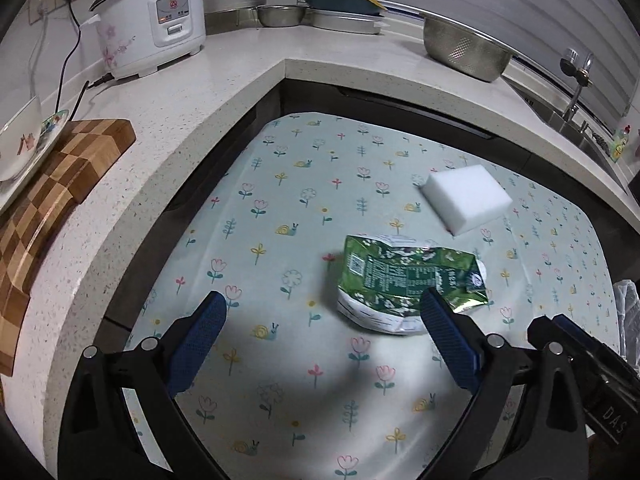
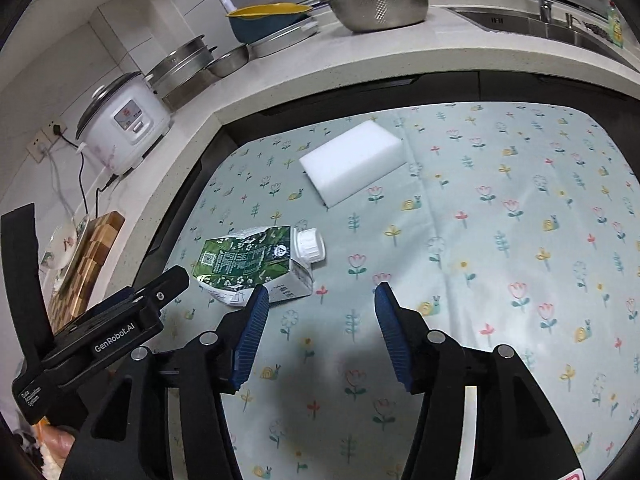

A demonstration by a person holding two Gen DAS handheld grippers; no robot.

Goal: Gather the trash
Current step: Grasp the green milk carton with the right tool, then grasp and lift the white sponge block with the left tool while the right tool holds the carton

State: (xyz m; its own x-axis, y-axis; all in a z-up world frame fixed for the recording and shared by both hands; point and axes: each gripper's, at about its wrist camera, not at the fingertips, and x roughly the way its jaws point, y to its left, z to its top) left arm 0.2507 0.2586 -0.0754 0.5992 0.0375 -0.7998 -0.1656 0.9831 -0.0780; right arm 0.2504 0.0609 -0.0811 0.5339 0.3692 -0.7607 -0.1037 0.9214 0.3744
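A crushed green and white drink carton [image 1: 408, 280] with a white screw cap lies on its side on the flower-patterned cloth [image 1: 280, 208]. Behind it rests a white foam block [image 1: 466, 198]. My left gripper [image 1: 324, 300] hovers open above the cloth, its right finger just in front of the carton's near edge, nothing between the pads. In the right wrist view the carton [image 2: 256, 264] lies to the left of my right gripper [image 2: 322, 294], which is open and empty; the left blue pad overlaps the carton's near corner. The foam block [image 2: 352, 162] sits farther back.
A speckled counter [image 1: 168, 120] wraps around the cloth-covered table. On it stand a white rice cooker [image 1: 152, 20], steel pots and bowls [image 1: 466, 50], a checkered cutting board [image 1: 52, 192] with a plate, and a sink with a tap [image 1: 576, 92] at the right.
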